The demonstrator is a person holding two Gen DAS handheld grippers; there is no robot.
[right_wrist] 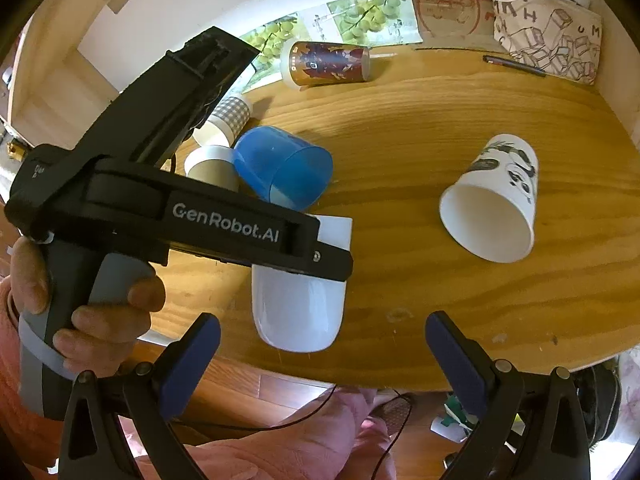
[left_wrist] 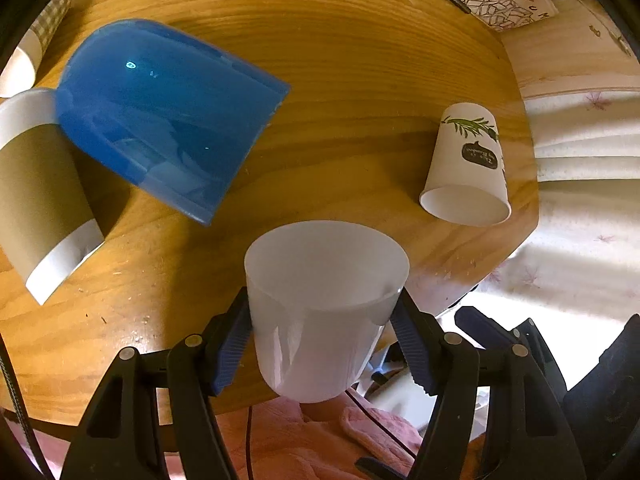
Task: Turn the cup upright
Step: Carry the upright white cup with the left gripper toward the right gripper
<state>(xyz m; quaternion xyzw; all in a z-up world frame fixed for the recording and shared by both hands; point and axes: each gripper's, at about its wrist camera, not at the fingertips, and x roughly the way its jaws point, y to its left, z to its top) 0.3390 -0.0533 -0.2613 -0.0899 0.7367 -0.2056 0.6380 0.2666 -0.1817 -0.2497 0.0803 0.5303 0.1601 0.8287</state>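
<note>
Here, in the left wrist view, the left gripper (left_wrist: 324,332) has its jaws clamped on both sides of the translucent white cup (left_wrist: 320,300), held above the near edge of the wooden table (left_wrist: 360,80) with its mouth pointing away from the camera; it seems mid-flip, not yet set down upright. In the right wrist view, the same white cup (right_wrist: 298,312) hangs sideways under the left tool, while the right gripper (right_wrist: 322,364) waits with jaws spread wide, holding nothing.
</note>
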